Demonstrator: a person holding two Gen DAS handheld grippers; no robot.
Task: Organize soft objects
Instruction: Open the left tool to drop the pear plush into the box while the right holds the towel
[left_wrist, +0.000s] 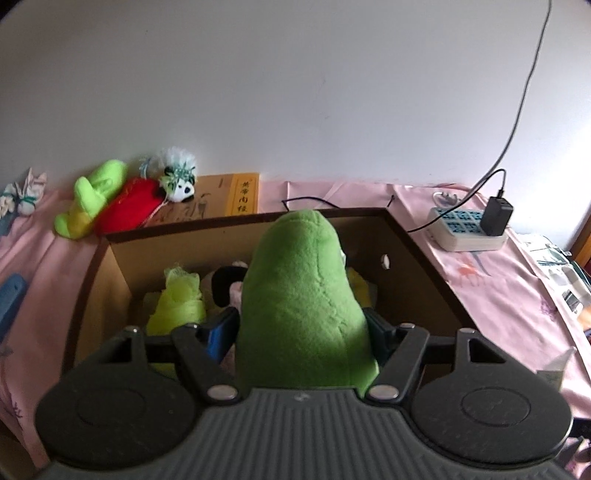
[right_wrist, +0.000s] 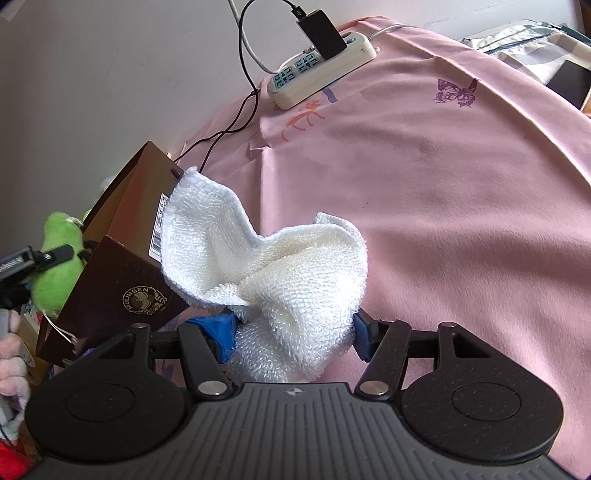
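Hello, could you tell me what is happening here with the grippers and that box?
A person is tidying soft things into a brown cardboard box on a pink-covered table. The left gripper is clamped on a green plush toy, held over the open box, where other soft items already lie. The right gripper grips a bunched white towel just beside the box. A few plush toys sit behind the box by the wall.

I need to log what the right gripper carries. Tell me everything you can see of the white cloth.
The white cloth looks like knitted or terry fabric, soft and crumpled into loose folds. The right gripper pinches its bunched lower part between blue pads, so its free edges flare upward. It hangs above the pink sheet, beside the brown cardboard box, one corner reaching the box's labelled side.
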